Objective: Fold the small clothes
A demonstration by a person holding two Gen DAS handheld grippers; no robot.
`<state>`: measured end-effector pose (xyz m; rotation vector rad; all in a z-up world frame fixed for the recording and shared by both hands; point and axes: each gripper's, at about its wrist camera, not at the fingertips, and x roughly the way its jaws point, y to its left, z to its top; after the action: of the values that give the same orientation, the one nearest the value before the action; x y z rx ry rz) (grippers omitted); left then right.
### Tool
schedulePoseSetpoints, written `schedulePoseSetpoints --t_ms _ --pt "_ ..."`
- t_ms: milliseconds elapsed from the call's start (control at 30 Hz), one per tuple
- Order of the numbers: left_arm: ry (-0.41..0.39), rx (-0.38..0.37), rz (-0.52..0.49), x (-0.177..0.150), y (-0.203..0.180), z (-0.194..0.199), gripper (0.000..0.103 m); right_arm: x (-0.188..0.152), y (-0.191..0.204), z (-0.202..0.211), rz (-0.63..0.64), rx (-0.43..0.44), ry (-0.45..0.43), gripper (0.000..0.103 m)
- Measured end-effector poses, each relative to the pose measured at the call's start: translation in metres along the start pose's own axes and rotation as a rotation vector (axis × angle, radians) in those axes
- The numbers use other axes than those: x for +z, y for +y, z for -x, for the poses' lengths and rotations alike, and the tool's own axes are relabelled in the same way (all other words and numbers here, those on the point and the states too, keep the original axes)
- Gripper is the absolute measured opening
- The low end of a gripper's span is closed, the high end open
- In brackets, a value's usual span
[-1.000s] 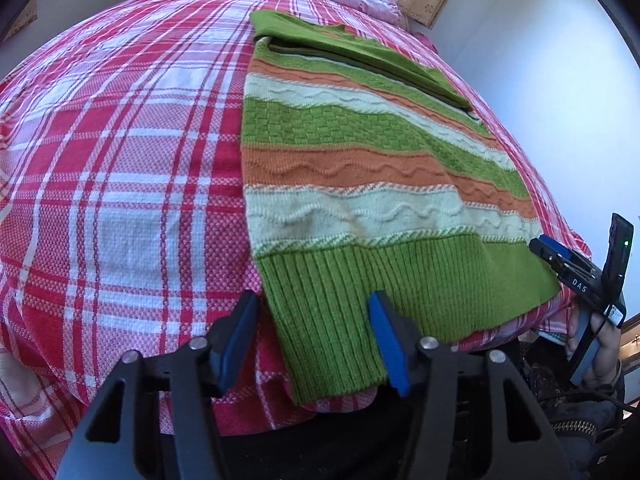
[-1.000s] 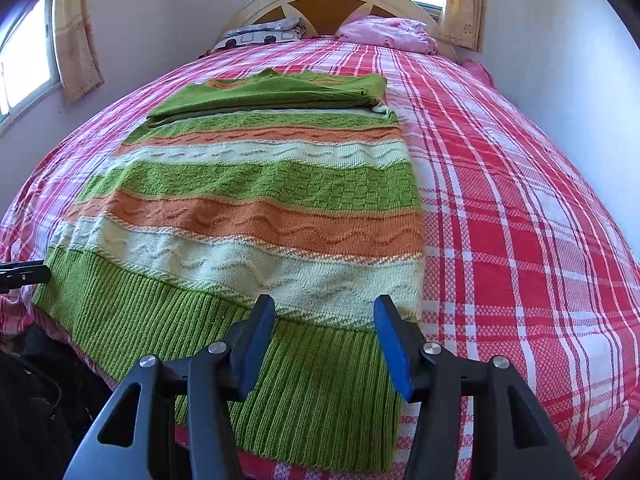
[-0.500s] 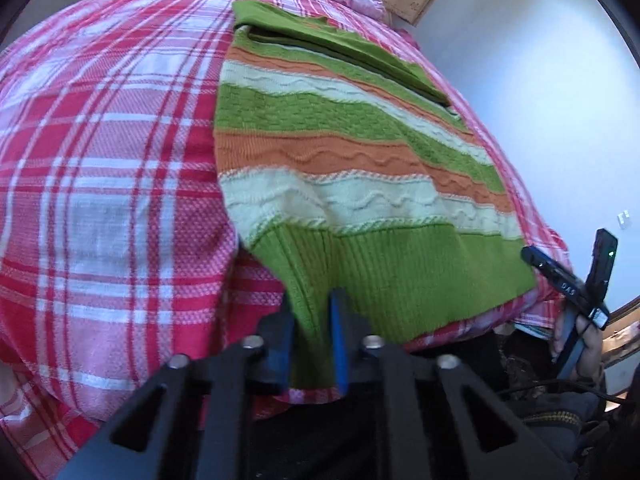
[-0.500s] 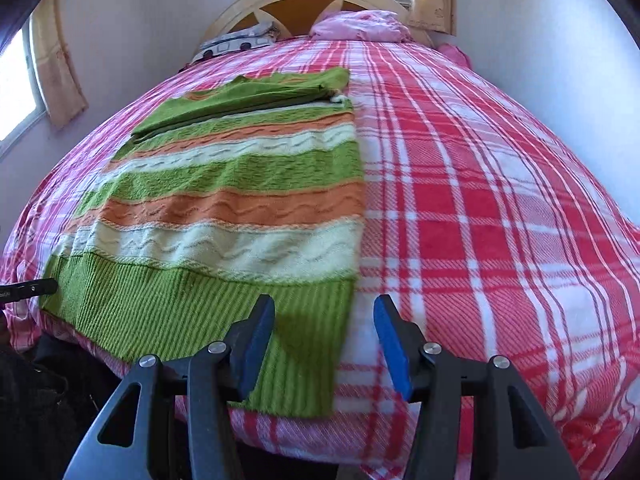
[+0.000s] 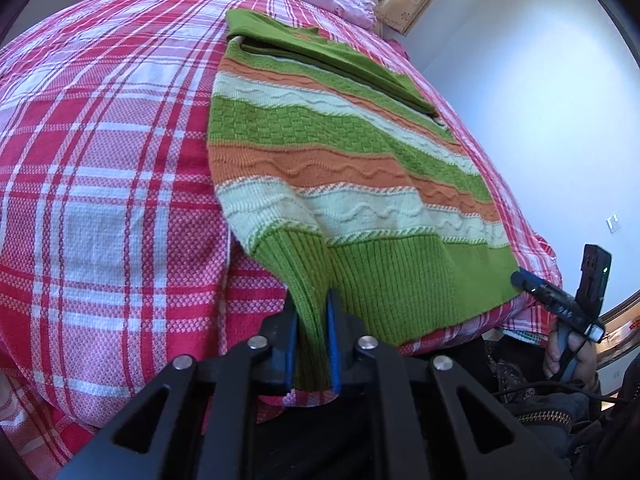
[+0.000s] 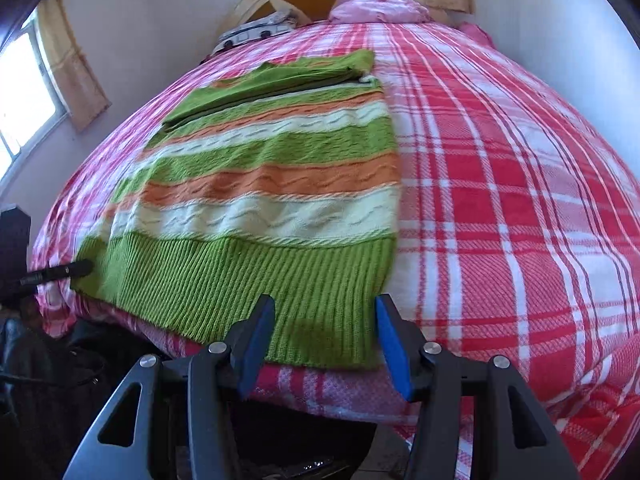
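A green, orange and cream striped knit sweater [image 5: 320, 168] lies flat on the bed, sleeves folded across its far end. My left gripper [image 5: 312, 316] is shut on the sweater's green ribbed hem at its near left corner, and the cloth bunches up there. In the right wrist view the sweater [image 6: 272, 184] fills the left half of the bed. My right gripper [image 6: 325, 312] is open with its jaws either side of the hem's near right corner. The right gripper also shows in the left wrist view [image 5: 560, 304] at the far right.
The bed has a red, pink and white plaid cover [image 6: 500, 200]. A pink pillow [image 6: 380, 6] and a patterned pillow [image 6: 256, 32] lie by the wooden headboard. A wall runs along the right side, a window [image 6: 20, 92] along the left. Dark bags [image 6: 48, 380] lie below the bed's near edge.
My left gripper closed on the hem's left corner and has lifted it slightly, bunching the knit. My right gripper slid to the hem's right corner and stays open.
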<state>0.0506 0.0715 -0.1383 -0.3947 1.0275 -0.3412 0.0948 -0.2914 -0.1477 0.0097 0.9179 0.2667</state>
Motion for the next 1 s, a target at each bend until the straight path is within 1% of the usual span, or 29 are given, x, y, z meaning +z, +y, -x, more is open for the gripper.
schedulePoseSetpoints --t_ms 33,67,100,133,167,233,400,433,500,700,800,1000 --pt "-0.001 -0.003 0.002 0.0 0.0 0.0 0.013 -0.001 0.002 -0.001 0.021 -0.009 -0.011 0.04" --pt "-0.005 -0.012 0.005 0.0 0.001 0.001 0.013 -0.003 0.0 -0.001 0.028 -0.026 -0.026 0.022" --pt "-0.013 -0.022 0.01 0.0 0.002 0.004 0.013 -0.003 -0.004 0.0 0.012 -0.027 -0.032 0.015" --pt "-0.023 -0.032 0.014 0.001 0.002 0.006 0.013 -0.002 -0.013 0.001 -0.029 0.011 -0.037 0.01" --pt "-0.036 -0.043 0.016 0.002 0.003 0.009 0.012 -0.003 -0.022 0.003 -0.075 0.058 -0.045 0.007" --pt "-0.071 -0.063 0.014 0.004 0.003 0.016 0.012 -0.003 -0.03 0.006 -0.118 0.099 -0.063 0.006" --pt "-0.124 -0.105 0.01 0.014 0.001 0.031 0.012 0.004 -0.036 0.021 -0.198 0.287 -0.149 0.005" --pt "-0.133 -0.112 0.009 0.018 0.0 0.033 0.012 0.007 -0.037 0.024 -0.203 0.313 -0.167 0.005" --pt "-0.156 -0.118 0.0 0.025 -0.001 0.039 0.012 0.017 -0.037 0.028 -0.217 0.337 -0.196 0.005" --pt "-0.233 -0.118 -0.04 0.054 -0.01 0.047 0.01 0.05 -0.043 0.033 -0.235 0.309 -0.266 0.004" --pt "-0.257 -0.136 -0.044 0.068 -0.012 0.047 0.01 0.067 -0.046 0.034 -0.239 0.29 -0.311 0.004" --pt "-0.319 -0.14 -0.041 0.1 -0.011 0.047 0.01 0.103 -0.046 0.032 -0.223 0.272 -0.364 0.004"
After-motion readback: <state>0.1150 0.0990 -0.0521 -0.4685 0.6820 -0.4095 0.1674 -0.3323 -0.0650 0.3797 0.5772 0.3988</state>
